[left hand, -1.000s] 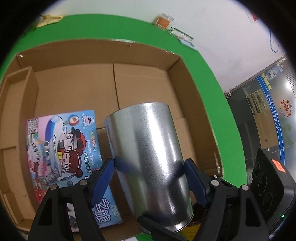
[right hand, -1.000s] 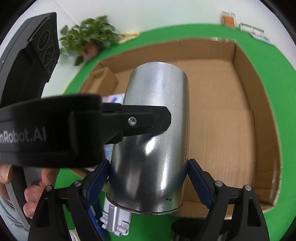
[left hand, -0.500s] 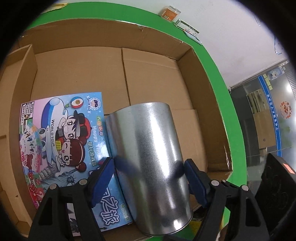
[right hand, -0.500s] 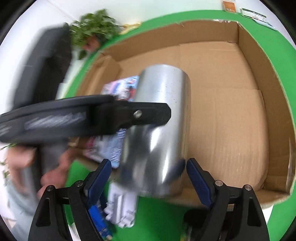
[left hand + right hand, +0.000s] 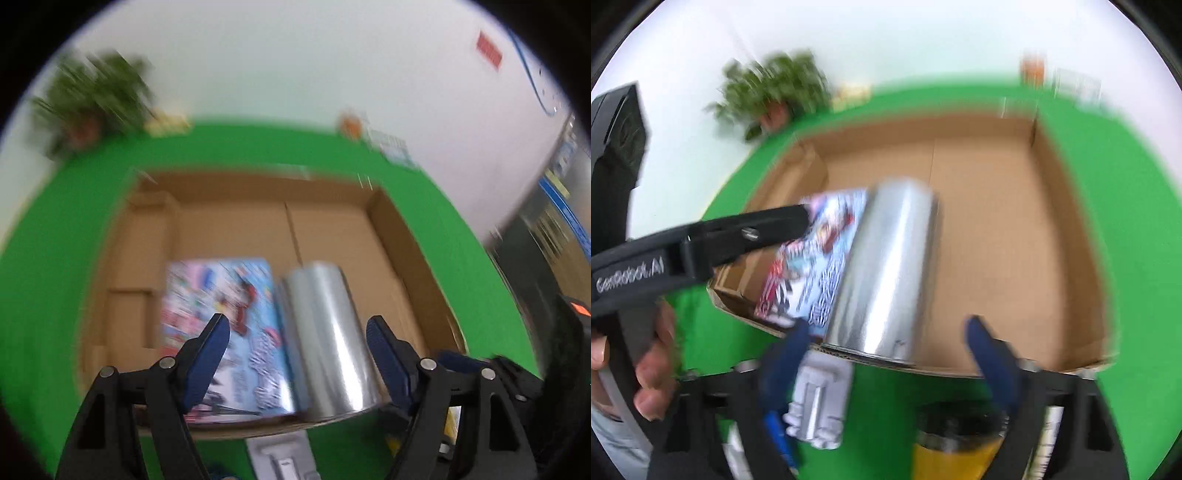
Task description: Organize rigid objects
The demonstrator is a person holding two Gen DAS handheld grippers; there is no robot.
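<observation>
Both tools are let go: the left gripper [image 5: 297, 349] stands apart from the metal can [image 5: 327, 343], and the right gripper [image 5: 886, 350] has jaws opening, nothing pressed between them. The can lies in the cardboard box [image 5: 1067, 206] beside a colourful flat pack [image 5: 820, 254]; two pieces done. Only the right view shows a grey part [image 5: 818, 402] and a yellow jar [image 5: 955, 443] waiting outside on the green table [image 5: 1137, 229].

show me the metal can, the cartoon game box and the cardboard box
metal can [image 5: 882, 269]: right wrist view, middle of its shiny side
cartoon game box [image 5: 221, 295]: left wrist view, printed top
cardboard box [image 5: 1067, 236]: right wrist view, right wall
</observation>
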